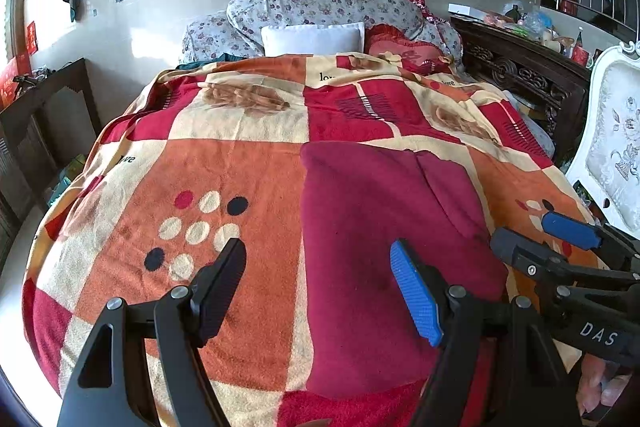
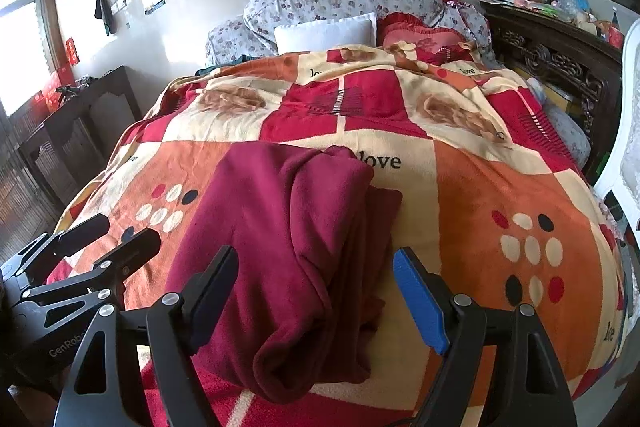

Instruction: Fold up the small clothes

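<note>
Maroon garment [image 2: 304, 247], lengthwise toward pillows [image 2: 326, 31]

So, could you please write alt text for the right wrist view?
A dark red fleece garment lies folded on a patchwork blanket covering a bed, with the right gripper open just above its near end. The left gripper hovers open at the left edge.

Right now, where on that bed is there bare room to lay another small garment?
Free patches: the blanket right of the maroon garment, and the stretch between it and the white pillow. Crowded: the head end, with pillows, and the near edge, where the left gripper and right gripper hover open.
</note>
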The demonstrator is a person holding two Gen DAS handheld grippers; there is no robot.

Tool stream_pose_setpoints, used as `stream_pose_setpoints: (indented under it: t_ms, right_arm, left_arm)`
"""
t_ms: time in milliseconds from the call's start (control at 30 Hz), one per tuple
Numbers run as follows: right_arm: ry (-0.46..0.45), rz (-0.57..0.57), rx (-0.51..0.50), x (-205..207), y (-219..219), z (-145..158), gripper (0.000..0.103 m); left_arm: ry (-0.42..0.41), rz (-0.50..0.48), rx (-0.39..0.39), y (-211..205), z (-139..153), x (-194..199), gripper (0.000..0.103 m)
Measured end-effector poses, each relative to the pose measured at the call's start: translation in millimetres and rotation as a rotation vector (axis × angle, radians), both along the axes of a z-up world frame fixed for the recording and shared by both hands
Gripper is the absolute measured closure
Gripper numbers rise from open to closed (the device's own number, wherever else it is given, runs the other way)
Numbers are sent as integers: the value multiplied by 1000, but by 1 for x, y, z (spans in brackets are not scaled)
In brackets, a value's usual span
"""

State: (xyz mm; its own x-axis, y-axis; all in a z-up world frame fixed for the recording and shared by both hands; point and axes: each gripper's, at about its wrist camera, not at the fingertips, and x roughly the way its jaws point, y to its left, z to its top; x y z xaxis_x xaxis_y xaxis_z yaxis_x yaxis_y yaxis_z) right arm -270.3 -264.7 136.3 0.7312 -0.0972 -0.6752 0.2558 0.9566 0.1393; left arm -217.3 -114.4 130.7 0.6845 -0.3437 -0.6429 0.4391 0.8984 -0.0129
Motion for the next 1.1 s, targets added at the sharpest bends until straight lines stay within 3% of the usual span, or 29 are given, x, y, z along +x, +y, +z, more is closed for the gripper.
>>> stream_pose_setpoints:
  t_ms: [1100]
  right_arm:
    - [39,9,16,3,-5,-13,18]
  left_arm:
    - [-1,-12,-4,-2,-5,1,29]
